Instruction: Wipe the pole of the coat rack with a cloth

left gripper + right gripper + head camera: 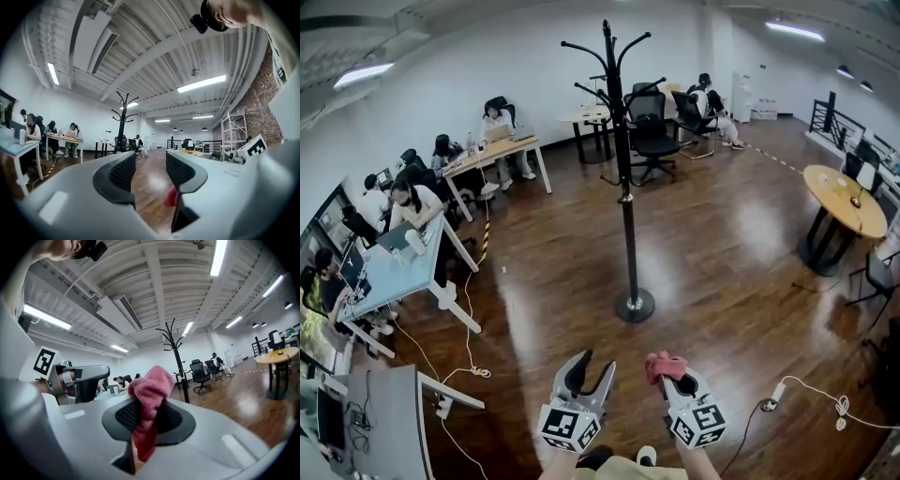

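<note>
A black coat rack (623, 169) stands on a round base on the wooden floor, ahead of both grippers and well out of reach. Its pole and hooks also show far off as the coat rack (122, 119) in the left gripper view and as the coat rack (177, 361) in the right gripper view. My right gripper (675, 373) is shut on a pink cloth (664, 364), which bunches up out of the jaws as the pink cloth (149, 404). My left gripper (589, 373) is open and holds nothing; only floor lies between its jaws in the left gripper view.
Desks with seated people (412, 202) line the left wall. Black office chairs (654, 136) stand behind the rack. A round wooden table (844, 202) is at the right. Cables and a power strip (773, 394) lie on the floor near my feet.
</note>
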`<state>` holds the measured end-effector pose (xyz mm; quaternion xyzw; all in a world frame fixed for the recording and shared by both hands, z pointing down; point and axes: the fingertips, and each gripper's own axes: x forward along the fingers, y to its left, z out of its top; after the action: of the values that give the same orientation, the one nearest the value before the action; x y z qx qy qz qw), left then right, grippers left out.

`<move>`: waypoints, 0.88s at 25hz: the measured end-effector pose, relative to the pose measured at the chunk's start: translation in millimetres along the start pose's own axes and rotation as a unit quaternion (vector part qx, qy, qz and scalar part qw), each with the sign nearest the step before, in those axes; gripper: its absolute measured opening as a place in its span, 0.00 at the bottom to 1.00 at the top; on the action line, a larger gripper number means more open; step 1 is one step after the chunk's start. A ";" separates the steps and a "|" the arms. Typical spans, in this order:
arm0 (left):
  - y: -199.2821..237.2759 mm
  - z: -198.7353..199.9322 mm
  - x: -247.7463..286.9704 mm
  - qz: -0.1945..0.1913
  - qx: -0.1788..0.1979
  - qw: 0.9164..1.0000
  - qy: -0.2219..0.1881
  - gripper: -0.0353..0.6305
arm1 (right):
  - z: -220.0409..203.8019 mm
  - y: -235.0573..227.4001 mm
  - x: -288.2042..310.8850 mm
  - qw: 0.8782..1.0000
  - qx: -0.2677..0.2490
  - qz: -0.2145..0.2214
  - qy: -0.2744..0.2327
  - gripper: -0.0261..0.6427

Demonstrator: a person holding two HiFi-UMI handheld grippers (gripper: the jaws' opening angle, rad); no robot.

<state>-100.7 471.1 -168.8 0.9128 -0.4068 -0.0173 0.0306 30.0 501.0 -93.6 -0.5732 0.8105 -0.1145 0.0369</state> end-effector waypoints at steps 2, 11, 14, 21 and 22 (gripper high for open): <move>10.4 -11.2 10.6 0.000 -0.002 1.000 0.008 0.32 | -6.1 -7.2 11.2 1.000 0.008 0.002 0.007 0.12; 74.9 -28.6 99.5 -0.019 -0.019 1.000 0.007 0.33 | -24.7 -19.0 118.2 0.998 -0.005 0.032 0.052 0.12; 119.8 -32.5 125.8 -0.015 0.017 1.000 0.014 0.33 | -17.8 -28.6 164.8 0.998 -0.018 0.022 0.053 0.12; 226.0 -35.7 192.6 0.004 0.011 1.000 -0.008 0.34 | 16.7 -58.9 267.0 0.998 -0.058 -0.001 0.010 0.12; 232.5 -40.0 203.6 0.003 0.009 1.000 -0.007 0.34 | 16.2 -65.9 277.5 0.998 -0.058 -0.005 0.010 0.12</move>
<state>-134.8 166.2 -114.0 0.9117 -0.4100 -0.0205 0.0196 -0.6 217.6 -74.5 -0.5775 0.8131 -0.0730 -0.0048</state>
